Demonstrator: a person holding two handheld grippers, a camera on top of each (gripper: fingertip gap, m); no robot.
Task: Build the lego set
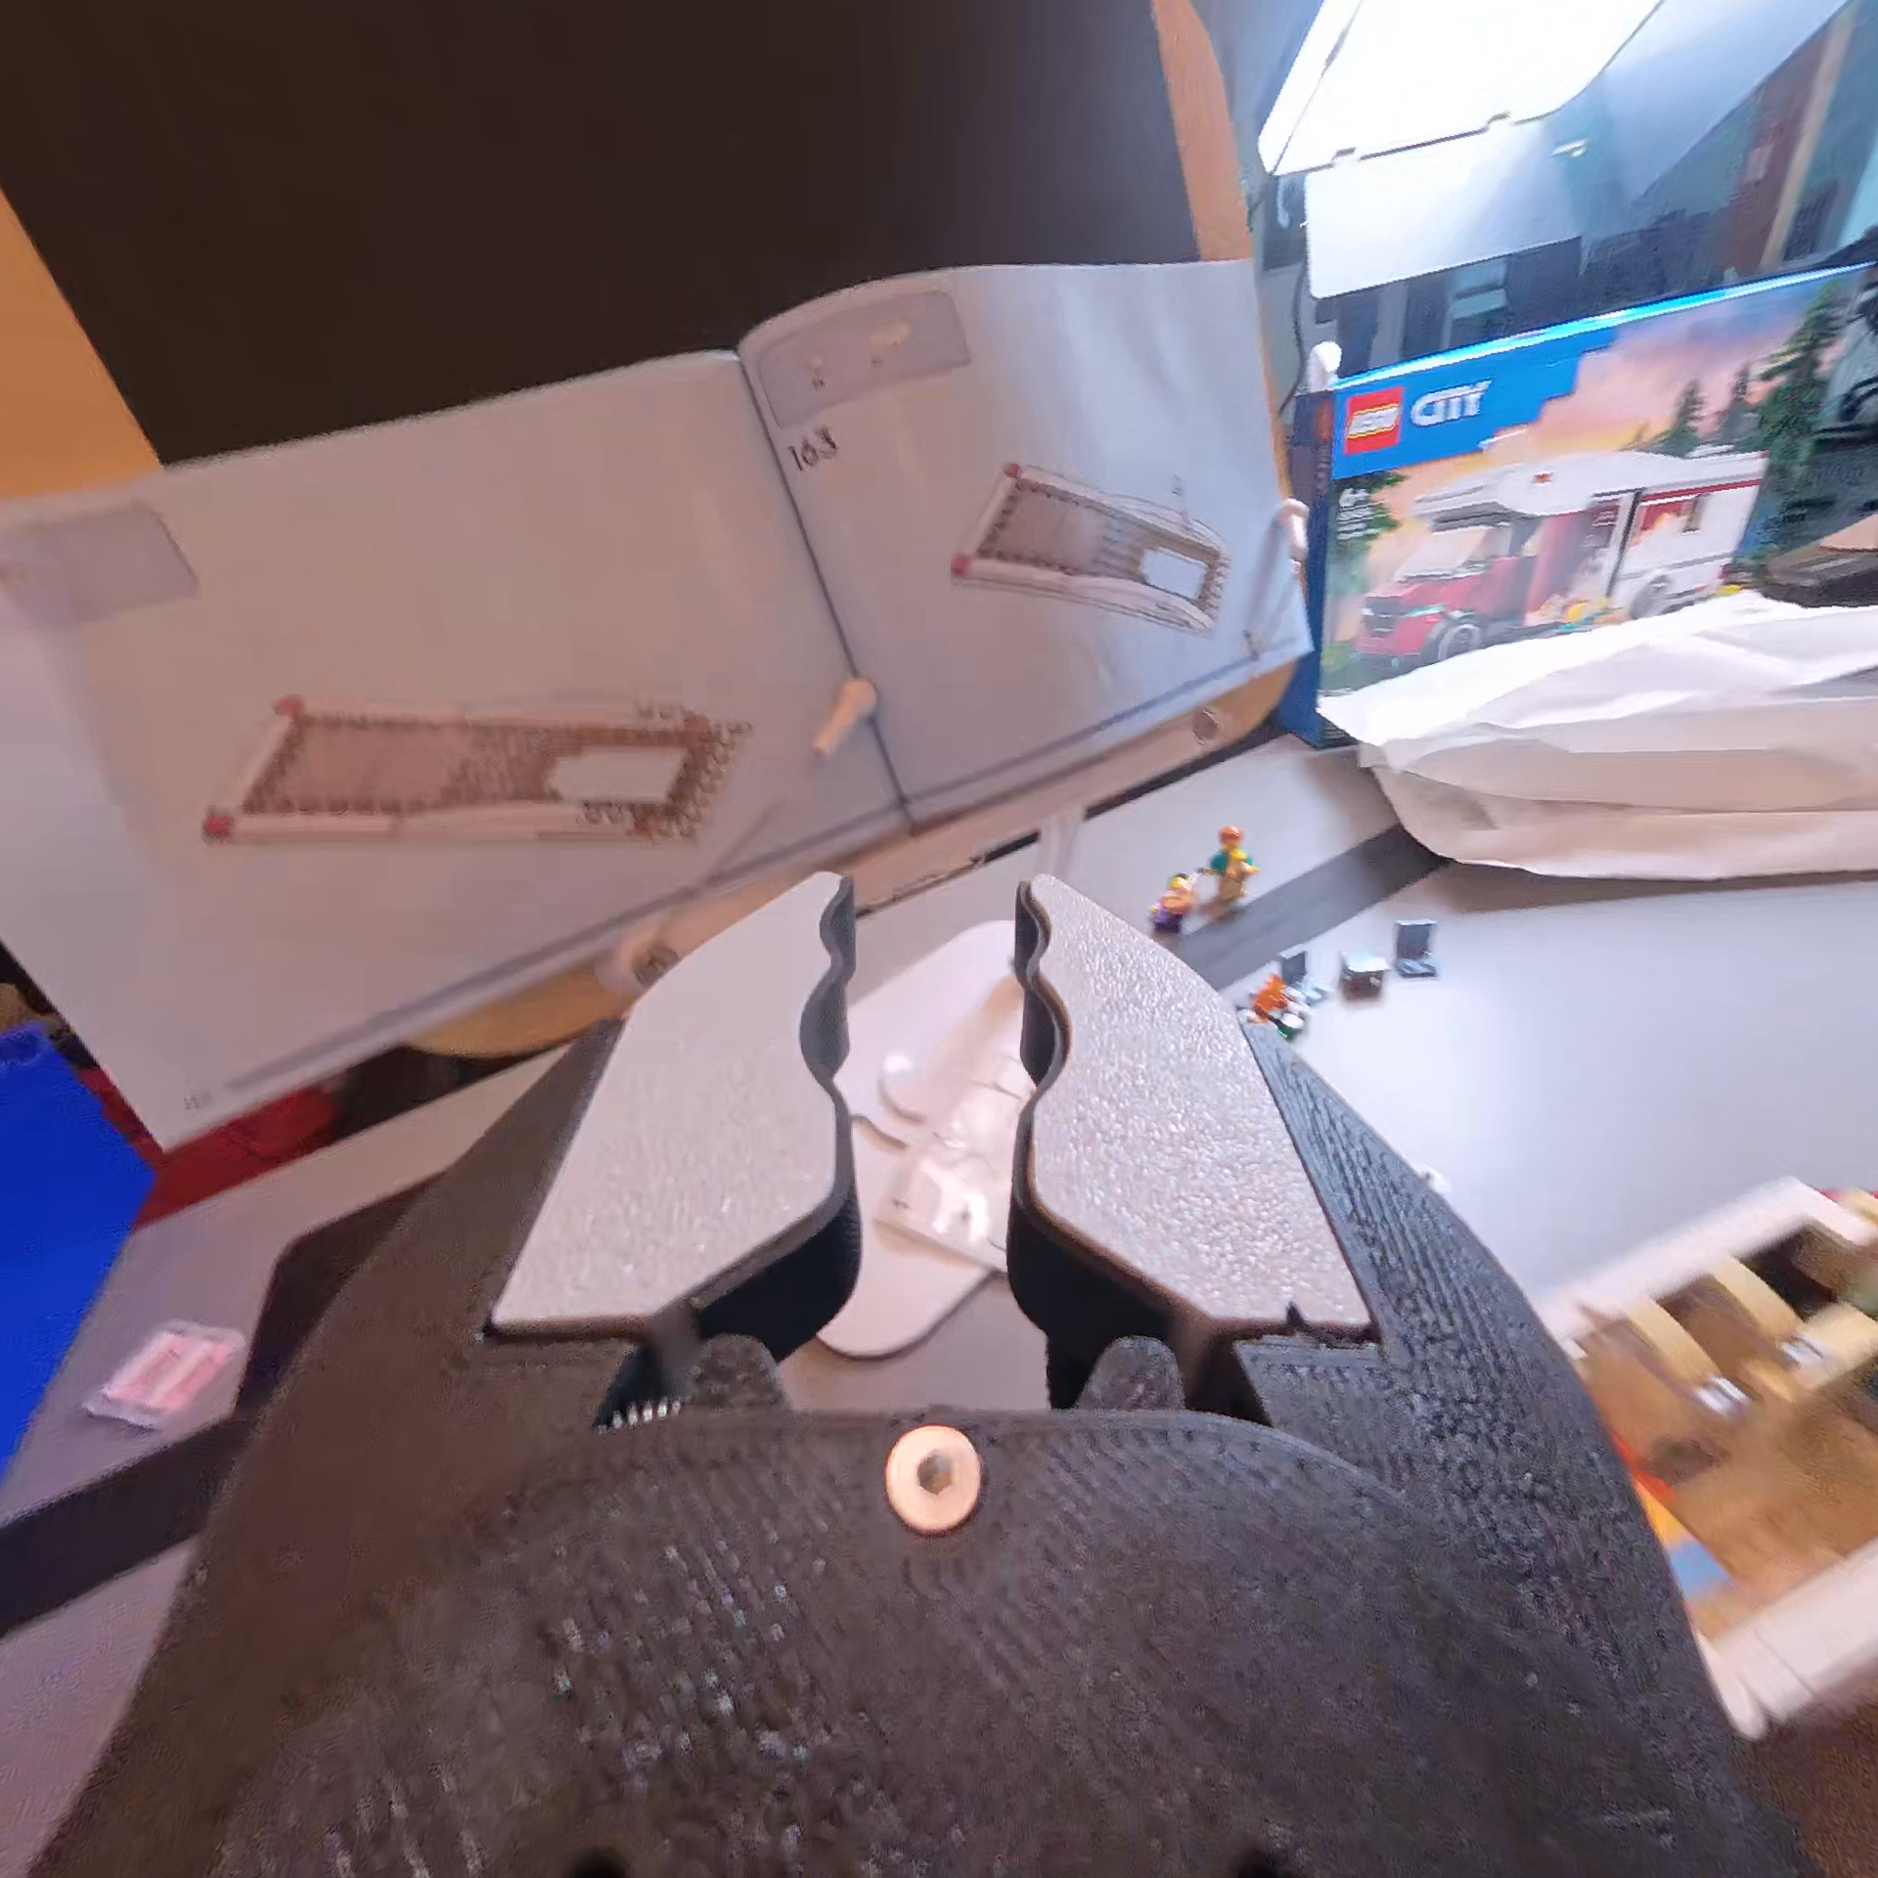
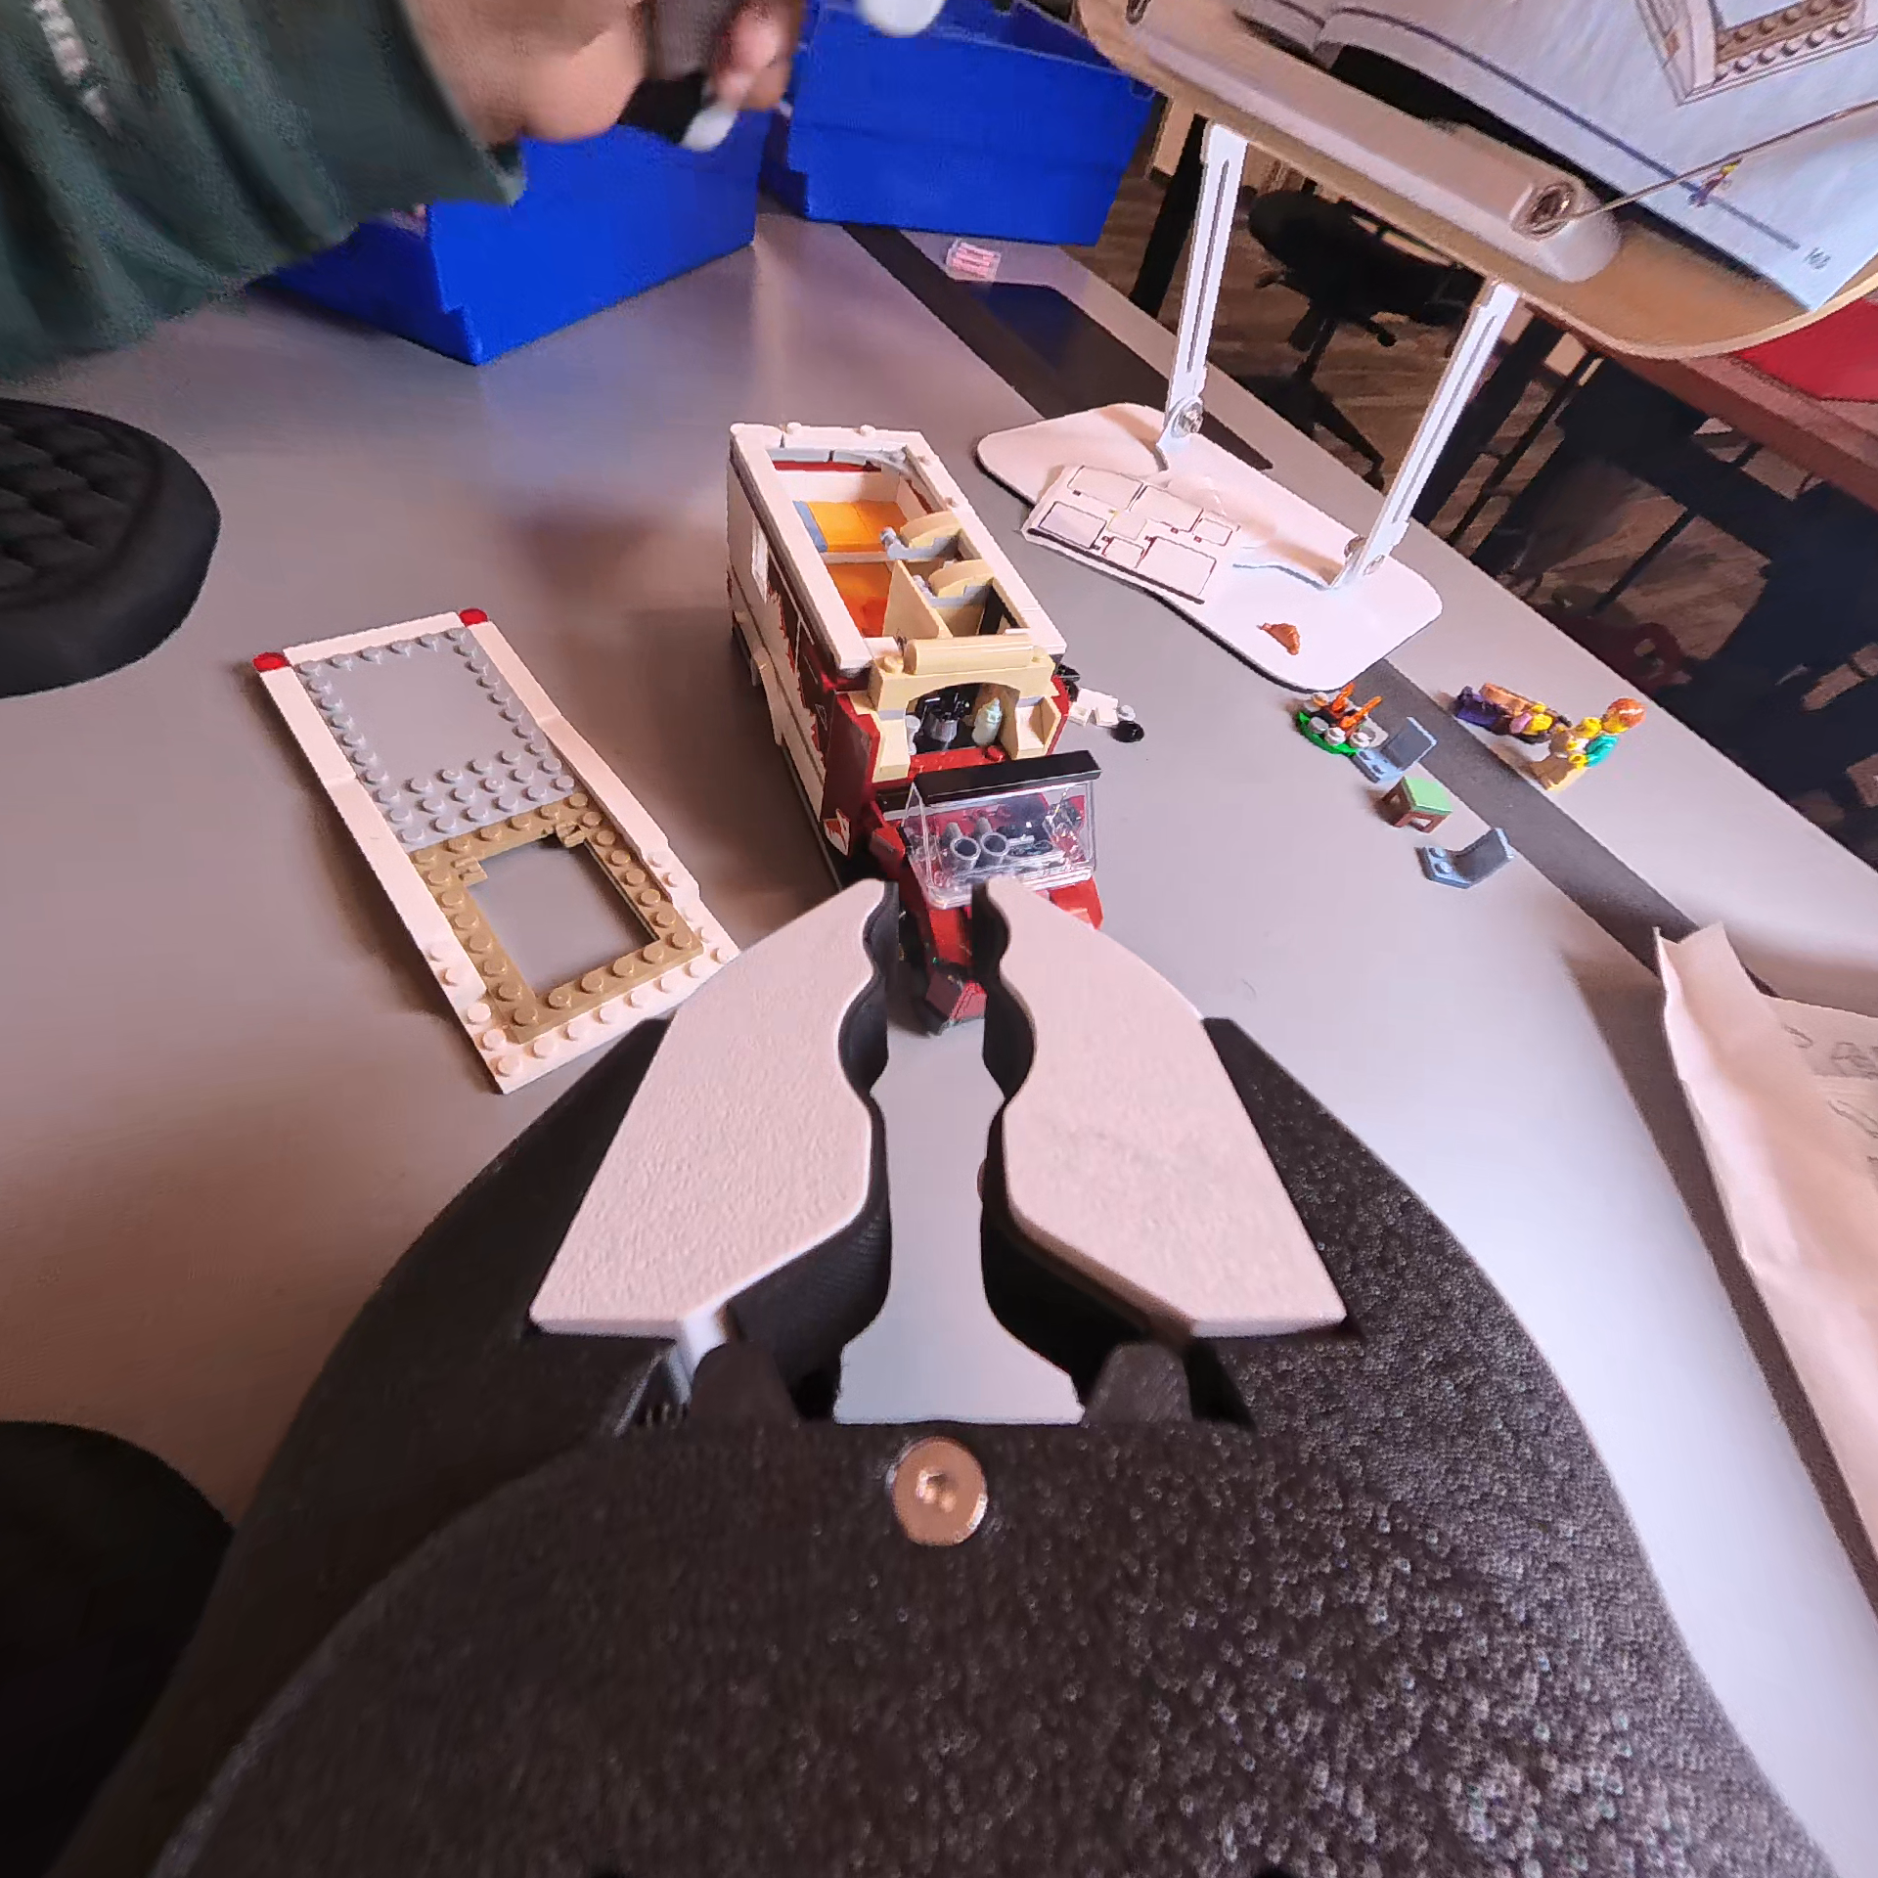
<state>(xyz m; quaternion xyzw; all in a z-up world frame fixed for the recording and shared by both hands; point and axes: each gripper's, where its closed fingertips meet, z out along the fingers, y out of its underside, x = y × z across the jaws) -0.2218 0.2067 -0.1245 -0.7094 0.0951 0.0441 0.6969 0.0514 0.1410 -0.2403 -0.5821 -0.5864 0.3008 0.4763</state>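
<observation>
the left gripper [image 1: 933,904] is seen with its fingers apart and nothing between them; the pads [image 1: 701,1108] are pale grey, with a grainy surface and wavy black inner edges, set in a rough black printed body. behind the gap, in the centre of the frame, the smooth white base plate [image 1: 945,996] of a stand is seen, with a clear plastic sheet on it. the upper left is filled by an open instruction booklet [image 1: 610,610] (much blurred), which is propped on the stand and blocks the view behind. two small brick figures [image 1: 1209,879] stand at centre right on the grey table [image 1: 1626,1067], a printed cardboard box [image 1: 1585,488] and a crumpled white paper bag [image 1: 1626,752] are at the upper right.

in the right wrist view the right gripper [image 2: 933,894] is seen narrowly open, with the table showing through the gap. no pad is seen pressing on anything. just beyond the tips, in the centre, a brick camper van [image 2: 904,661] is placed, red at the front with a clear windscreen, white and tan behind, roofless. at the centre left a flat studded roof plate [image 2: 478,833] lies, grey and tan with a white border and a rectangular hole. blue plastic bins [image 2: 955,132] and a person's green sleeve [image 2: 203,152] are at the upper left, small loose brick pieces [image 2: 1423,793] at the right.
</observation>
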